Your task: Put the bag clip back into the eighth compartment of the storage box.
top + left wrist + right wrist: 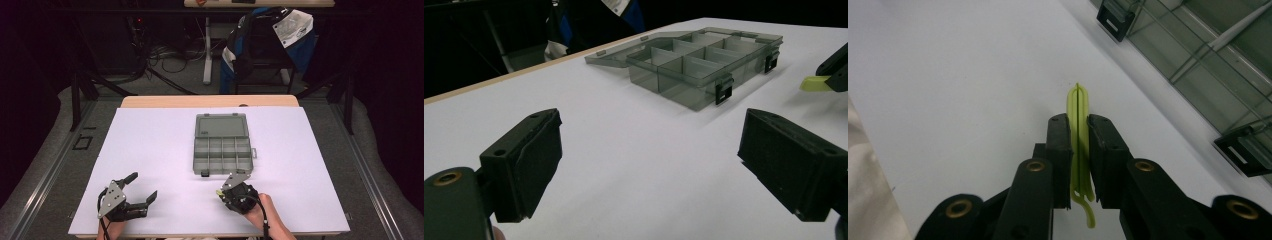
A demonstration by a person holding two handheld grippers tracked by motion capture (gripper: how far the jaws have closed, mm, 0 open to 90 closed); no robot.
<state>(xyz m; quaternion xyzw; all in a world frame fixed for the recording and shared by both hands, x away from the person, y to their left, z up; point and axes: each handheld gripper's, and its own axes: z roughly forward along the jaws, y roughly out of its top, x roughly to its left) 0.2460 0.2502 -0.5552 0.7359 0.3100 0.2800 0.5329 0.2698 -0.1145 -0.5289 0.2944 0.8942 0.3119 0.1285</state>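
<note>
One small yellow-green clip (1078,131) is pinched flat between the jaws of the right gripper (223,191), its tip poking out past them, held just above the desk (150,150) near the front edge of the grey compartment box (222,150). That box lies with its lid folded back and its compartments apparently empty, so the clip is likely meant for one of them. Well apart on the other side, the left gripper (649,155) hovers with jaws spread wide, holding nothing, probably waiting in reserve.

Open grey compartment box (222,145); thin yellow-green clip (1078,125), possibly plastic.
</note>
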